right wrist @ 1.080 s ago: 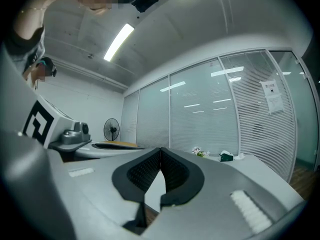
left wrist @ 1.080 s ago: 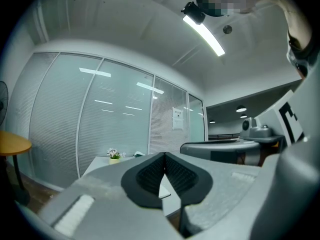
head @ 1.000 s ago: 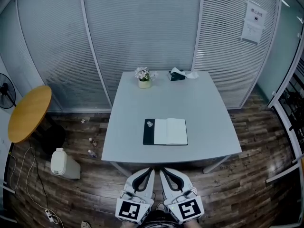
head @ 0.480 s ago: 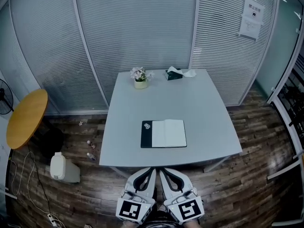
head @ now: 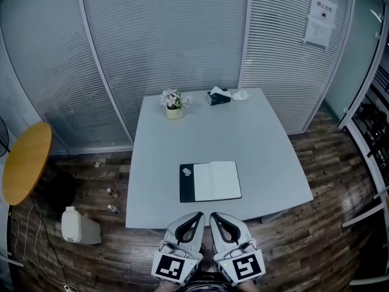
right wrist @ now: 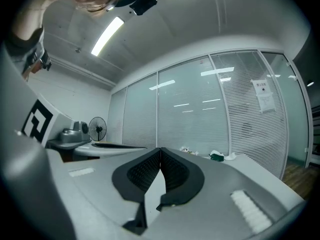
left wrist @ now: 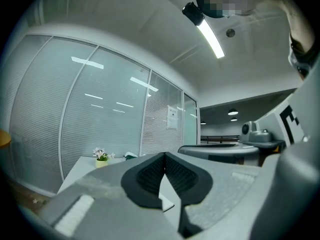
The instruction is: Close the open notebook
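Head view: open notebook [head: 210,182], black cover, white rectangular pages, flat on a matte grey table [head: 261,145] near its front edge. Left gripper [head: 196,216] and right gripper [head: 216,216] apart from it.
Left gripper view: ribbed black pads [left wrist: 149,174] together, empty.
Right gripper view: ribbed pads [right wrist: 144,171] together, empty.

the table [head: 261,145] stands before the wall [head: 164,35]. on the table, the notebook [head: 209,182] lies close to the near edge, a little left of the middle. at the table's far edge stand a flower pot [head: 174,102], left of the middle, and a tissue box [head: 220,95] to its right, apart from it. left of the table, on the floor, stand a round table [head: 24,163] and, nearer, a bin [head: 79,225]. the left gripper [head: 194,215] and the right gripper [head: 214,215] lie side by side at the table's near edge, before the notebook.
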`<action>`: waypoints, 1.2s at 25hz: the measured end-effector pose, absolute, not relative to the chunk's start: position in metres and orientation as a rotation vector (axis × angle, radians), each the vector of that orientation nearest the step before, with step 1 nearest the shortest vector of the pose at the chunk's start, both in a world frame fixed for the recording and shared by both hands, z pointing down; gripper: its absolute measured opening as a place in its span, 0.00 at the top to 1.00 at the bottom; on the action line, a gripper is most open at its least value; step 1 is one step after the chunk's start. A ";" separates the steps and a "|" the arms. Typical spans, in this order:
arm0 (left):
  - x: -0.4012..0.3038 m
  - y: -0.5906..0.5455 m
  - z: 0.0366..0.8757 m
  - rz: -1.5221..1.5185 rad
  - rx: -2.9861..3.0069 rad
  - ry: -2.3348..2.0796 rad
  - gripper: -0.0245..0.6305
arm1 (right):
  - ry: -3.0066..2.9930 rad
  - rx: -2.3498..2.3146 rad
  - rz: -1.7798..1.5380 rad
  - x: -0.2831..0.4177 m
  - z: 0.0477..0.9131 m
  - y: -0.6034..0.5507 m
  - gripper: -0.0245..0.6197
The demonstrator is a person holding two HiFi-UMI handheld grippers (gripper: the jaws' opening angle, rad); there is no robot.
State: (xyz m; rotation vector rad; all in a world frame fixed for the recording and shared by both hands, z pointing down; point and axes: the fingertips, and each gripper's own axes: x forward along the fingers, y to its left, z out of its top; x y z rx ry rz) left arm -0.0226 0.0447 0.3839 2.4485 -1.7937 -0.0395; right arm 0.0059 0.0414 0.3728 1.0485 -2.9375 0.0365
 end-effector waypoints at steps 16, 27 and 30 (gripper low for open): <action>-0.075 -0.054 0.392 -0.050 2.482 -1.688 0.96 | -2.884 1.126 0.047 -0.051 0.383 -0.055 0.96; -0.110 -0.082 0.402 -0.015 2.536 -1.662 0.96 | -2.849 1.163 0.055 -0.080 0.395 -0.083 0.96; -0.114 -0.084 0.402 -0.024 2.530 -1.656 0.96 | -2.839 1.178 0.055 -0.083 0.396 -0.085 0.93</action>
